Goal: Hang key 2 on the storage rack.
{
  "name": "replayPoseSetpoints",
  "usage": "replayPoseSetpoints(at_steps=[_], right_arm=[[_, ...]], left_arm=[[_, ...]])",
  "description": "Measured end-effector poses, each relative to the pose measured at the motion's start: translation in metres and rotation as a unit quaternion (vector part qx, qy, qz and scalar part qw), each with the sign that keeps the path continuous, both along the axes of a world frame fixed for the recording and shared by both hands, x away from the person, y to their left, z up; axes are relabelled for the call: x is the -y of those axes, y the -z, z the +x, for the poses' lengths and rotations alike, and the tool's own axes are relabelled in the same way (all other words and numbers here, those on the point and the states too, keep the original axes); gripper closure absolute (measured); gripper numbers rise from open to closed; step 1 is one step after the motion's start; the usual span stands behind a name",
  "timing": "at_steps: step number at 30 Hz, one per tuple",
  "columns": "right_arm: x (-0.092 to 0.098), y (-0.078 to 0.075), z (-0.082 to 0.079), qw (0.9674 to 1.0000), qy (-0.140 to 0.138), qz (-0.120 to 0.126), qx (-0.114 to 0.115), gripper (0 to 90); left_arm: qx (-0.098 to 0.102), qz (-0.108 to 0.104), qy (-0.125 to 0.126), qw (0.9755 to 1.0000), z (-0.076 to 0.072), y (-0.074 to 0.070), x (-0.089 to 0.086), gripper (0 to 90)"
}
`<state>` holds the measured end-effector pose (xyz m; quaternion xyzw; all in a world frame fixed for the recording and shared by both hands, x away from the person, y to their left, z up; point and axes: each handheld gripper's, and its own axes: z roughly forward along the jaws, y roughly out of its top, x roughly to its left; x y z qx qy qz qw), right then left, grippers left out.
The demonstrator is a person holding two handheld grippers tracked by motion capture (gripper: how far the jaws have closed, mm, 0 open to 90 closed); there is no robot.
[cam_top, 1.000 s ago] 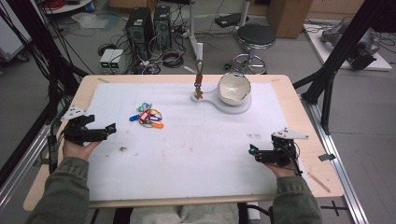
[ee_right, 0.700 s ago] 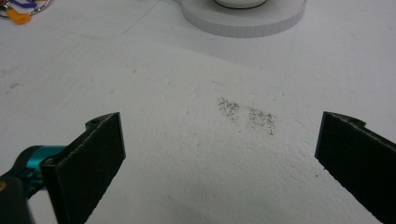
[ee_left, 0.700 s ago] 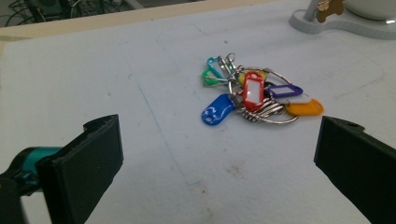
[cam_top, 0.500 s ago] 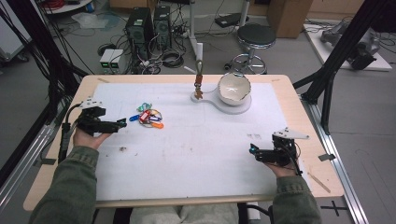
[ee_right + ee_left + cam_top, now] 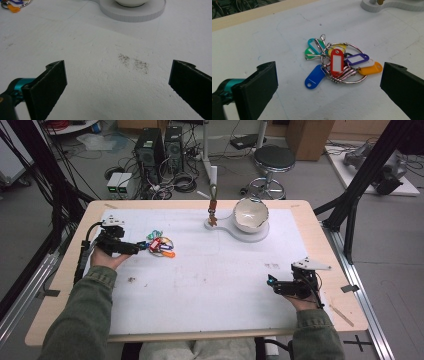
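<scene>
Left hand-held gripper [image 5: 329,82] jaws spread wide, empty, just short of key tag bunch [image 5: 337,63] lying on white tabletop [image 5: 210,285]. Right hand-held gripper [image 5: 117,82] wide open, empty, over bare mat, well apart from bowl [image 5: 250,215].

Beyond the left gripper [image 5: 329,82], its wide-set jaws are running off the bottom and side edges of the left gripper view, and the white stand [image 5: 392,5] ahead of them is being cropped by the top edge. Within the bunch of key tags [image 5: 338,63] between the jaws, the yellow tag [image 5: 337,47] is lying largely hidden under the ring. In the right gripper view, the bowl [image 5: 130,2] ahead of the right gripper [image 5: 117,82] is being cut off at the top. In the high view, the small brown object [image 5: 213,215] on the stand is remaining too small to identify.
</scene>
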<state>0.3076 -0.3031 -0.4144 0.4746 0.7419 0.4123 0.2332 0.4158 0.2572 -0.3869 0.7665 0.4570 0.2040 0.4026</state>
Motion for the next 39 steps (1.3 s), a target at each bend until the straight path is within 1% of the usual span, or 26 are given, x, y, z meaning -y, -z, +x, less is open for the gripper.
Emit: replayPoseSetpoints(at_steps=[2, 3, 4, 5, 8, 10, 11, 14, 16, 19, 21, 23, 24, 25, 26, 27, 28, 29, 30, 32, 33, 34, 36, 37, 38, 39], right_arm=[[0.000, 0.000, 0.000, 1.0000, -0.001, -0.001, -0.002, 0.8], [-0.001, 0.002, 0.000, 1.0000, -0.002, -0.003, -0.009, 0.8], [-0.002, 0.002, 0.000, 0.9999, -0.002, -0.004, -0.010, 0.8], [-0.002, 0.002, 0.000, 0.9999, -0.004, -0.005, -0.009, 0.8], [-0.003, 0.001, -0.001, 1.0000, -0.005, -0.006, -0.005, 0.8], [-0.002, 0.001, -0.002, 1.0000, -0.005, -0.004, -0.006, 0.8], [-0.002, 0.002, -0.002, 1.0000, -0.006, -0.004, -0.007, 0.8], [-0.002, 0.002, -0.001, 0.9999, -0.007, -0.002, -0.010, 0.8], [-0.002, 0.002, -0.001, 0.9999, -0.008, -0.003, -0.009, 0.8], [-0.003, 0.002, -0.001, 0.9999, -0.009, -0.004, -0.010, 0.8], [-0.003, 0.002, -0.001, 0.9999, -0.010, -0.005, -0.010, 0.8], [-0.003, 0.002, -0.002, 0.9999, -0.011, -0.003, -0.011, 0.8], [-0.003, 0.002, -0.002, 0.9999, -0.011, -0.002, -0.010, 0.8], [-0.002, 0.002, -0.002, 0.9999, -0.013, -0.002, -0.010, 0.8], [-0.002, 0.002, -0.002, 0.9999, -0.013, -0.002, -0.010, 0.8], [-0.002, 0.002, -0.003, 0.9999, -0.011, -0.001, -0.011, 0.8], [-0.001, 0.002, -0.003, 0.9999, -0.012, -0.001, -0.012, 0.8], [-0.001, 0.003, -0.003, 0.9998, -0.013, -0.001, -0.012, 0.8], [-0.001, 0.003, -0.003, 0.9998, -0.014, -0.002, -0.011, 0.8], [-0.001, 0.003, -0.004, 0.9998, -0.014, -0.002, -0.012, 0.8], [-0.001, 0.003, -0.005, 0.9998, -0.015, -0.002, -0.011, 0.8], [-0.001, 0.003, -0.005, 0.9998, -0.016, -0.002, -0.012, 0.8], [0.000, 0.003, -0.005, 0.9998, -0.015, 0.000, -0.014, 0.8], [0.000, 0.003, -0.005, 0.9998, -0.015, 0.001, -0.014, 0.8], [0.000, 0.003, -0.005, 0.9998, -0.016, -0.001, -0.012, 0.8], [0.000, 0.003, -0.005, 0.9998, -0.016, 0.000, -0.013, 0.8]], left_arm=[[-0.004, 0.002, 0.004, 1.0000, 0.003, 0.000, 0.004, 1.8], [-0.004, 0.004, 0.007, 1.0000, 0.005, 0.000, 0.005, 1.8], [-0.008, 0.012, 0.010, 0.9998, 0.010, 0.001, 0.009, 1.8], [-0.005, 0.010, 0.010, 0.9999, 0.011, 0.002, 0.010, 1.8], [-0.010, 0.006, 0.010, 0.9999, 0.014, 0.006, 0.010, 2.3], [-0.023, 0.007, 0.011, 0.9996, 0.017, 0.010, 0.010, 2.3], [-0.026, 0.003, 0.013, 0.9996, 0.018, 0.011, 0.010, 2.3], [-0.027, -0.004, 0.015, 0.9995, 0.020, 0.012, 0.010, 2.4], [-0.038, 0.014, 0.028, 0.9988, 0.024, 0.009, 0.015, 2.4], [-0.039, 0.018, 0.042, 0.9982, 0.028, 0.005, 0.025, 2.4], [-0.039, 0.021, 0.045, 0.9980, 0.030, 0.005, 0.029, 3.4], [-0.048, 0.027, 0.055, 0.9970, 0.034, 0.005, 0.034, 3.6], [-0.056, 0.031, 0.066, 0.9958, 0.038, 0.005, 0.040, 3.6], [-0.057, 0.031, 0.069, 0.9955, 0.040, 0.005, 0.043, 3.9], [-0.057, 0.031, 0.069, 0.9955, 0.040, 0.005, 0.043, 5.8], [-0.060, 0.031, 0.076, 0.9948, 0.042, 0.004, 0.045, 5.8], [-0.066, 0.033, 0.081, 0.9940, 0.046, 0.006, 0.049, 9.0], [-0.072, 0.038, 0.082, 0.9934, 0.049, 0.007, 0.050, 9.5], [-0.072, 0.038, 0.082, 0.9934, 0.049, 0.007, 0.050, 10.4], [-0.088, 0.042, 0.081, 0.9920, 0.055, 0.012, 0.052, 14.3], [-0.088, 0.042, 0.081, 0.9920, 0.055, 0.012, 0.052, 16.2], [-0.098, 0.044, 0.078, 0.9912, 0.058, 0.016, 0.051, 17.7], [-0.109, 0.049, 0.071, 0.9903, 0.060, 0.020, 0.049, 21.6], [-0.109, 0.049, 0.071, 0.9903, 0.060, 0.020, 0.049, 22.5], [-0.119, 0.055, 0.064, 0.9893, 0.061, 0.023, 0.046, 23.5], [-0.122, 0.054, 0.063, 0.9891, 0.062, 0.024, 0.046, 25.2]])
